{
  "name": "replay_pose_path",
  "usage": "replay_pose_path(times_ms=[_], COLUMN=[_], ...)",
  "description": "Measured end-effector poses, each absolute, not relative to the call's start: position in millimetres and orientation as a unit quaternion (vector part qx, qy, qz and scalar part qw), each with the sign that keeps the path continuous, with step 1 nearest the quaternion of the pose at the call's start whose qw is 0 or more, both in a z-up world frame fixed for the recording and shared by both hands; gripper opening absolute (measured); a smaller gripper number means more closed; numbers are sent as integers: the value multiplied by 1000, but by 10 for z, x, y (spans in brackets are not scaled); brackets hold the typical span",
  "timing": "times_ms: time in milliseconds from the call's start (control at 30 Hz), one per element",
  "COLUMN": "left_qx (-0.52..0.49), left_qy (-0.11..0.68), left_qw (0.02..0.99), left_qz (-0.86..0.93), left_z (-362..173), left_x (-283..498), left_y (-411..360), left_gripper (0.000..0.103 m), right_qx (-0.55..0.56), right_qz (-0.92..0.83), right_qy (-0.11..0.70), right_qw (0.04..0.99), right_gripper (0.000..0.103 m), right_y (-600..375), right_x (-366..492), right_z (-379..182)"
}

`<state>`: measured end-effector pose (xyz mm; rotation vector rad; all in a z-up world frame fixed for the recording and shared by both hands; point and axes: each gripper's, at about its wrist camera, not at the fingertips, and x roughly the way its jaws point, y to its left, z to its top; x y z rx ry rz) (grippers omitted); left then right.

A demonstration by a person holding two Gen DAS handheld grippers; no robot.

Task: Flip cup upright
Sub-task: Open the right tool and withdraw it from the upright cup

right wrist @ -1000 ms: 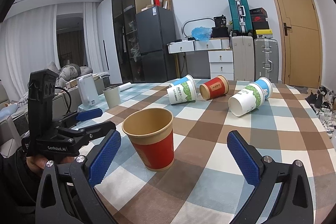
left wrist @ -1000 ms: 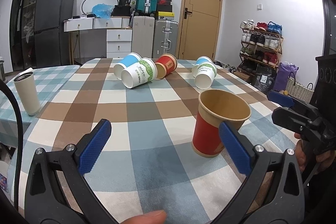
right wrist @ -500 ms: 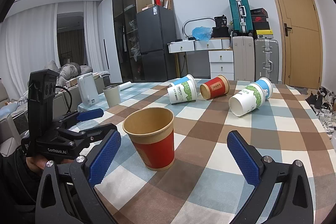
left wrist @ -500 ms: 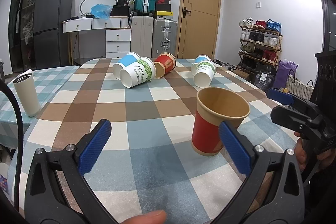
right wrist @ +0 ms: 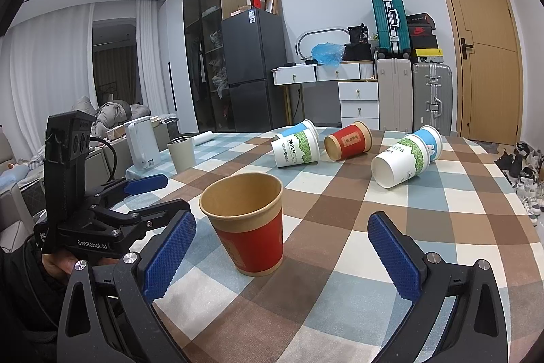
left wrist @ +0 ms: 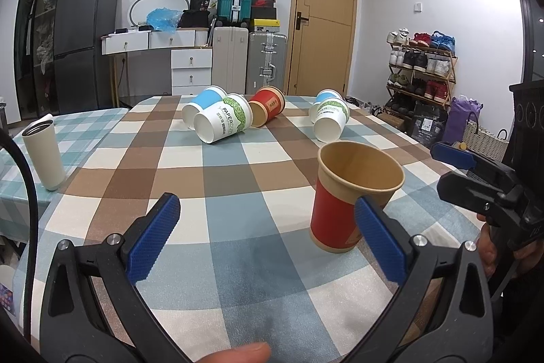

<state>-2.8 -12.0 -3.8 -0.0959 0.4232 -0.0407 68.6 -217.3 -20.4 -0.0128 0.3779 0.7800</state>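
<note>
A red paper cup (left wrist: 350, 193) stands upright on the checked tablecloth; it also shows in the right wrist view (right wrist: 248, 220). My left gripper (left wrist: 268, 237) is open and empty, the cup just beyond its right finger. My right gripper (right wrist: 282, 254) is open and empty, the cup between and ahead of its fingers, nearer the left one. Farther back lie several cups on their sides: a green-print white cup (left wrist: 221, 123), a blue cup (left wrist: 200, 106), a red cup (left wrist: 267, 106) and a second green-print cup (left wrist: 329, 121).
A tall beige tumbler (left wrist: 44, 155) stands at the table's left edge. A white kettle (right wrist: 141, 143) sits beyond it. Suitcases, drawers, a fridge and a shoe rack (left wrist: 421, 70) line the room behind. The table's checked cloth (left wrist: 217, 179) spreads between the grippers and the fallen cups.
Both grippers have drawn back a little and risen slightly from the upright red cup. The cups have not moved.
</note>
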Motion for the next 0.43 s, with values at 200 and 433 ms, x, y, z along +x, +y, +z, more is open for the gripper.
replay_pose_path(times_ms=[200, 433], left_qx=[-47, -44], left_qy=[209, 208], left_qw=[976, 977], left_qz=[-21, -20], left_z=[-37, -24], left_x=[-31, -28], left_y=[-116, -114], left_gripper=[102, 102], right_qx=[-8, -10], right_qz=[378, 377], right_qy=[183, 183], right_qw=[908, 908], right_gripper=[103, 103], right_y=[-2167, -2163], right_x=[685, 684], right_z=[-206, -207])
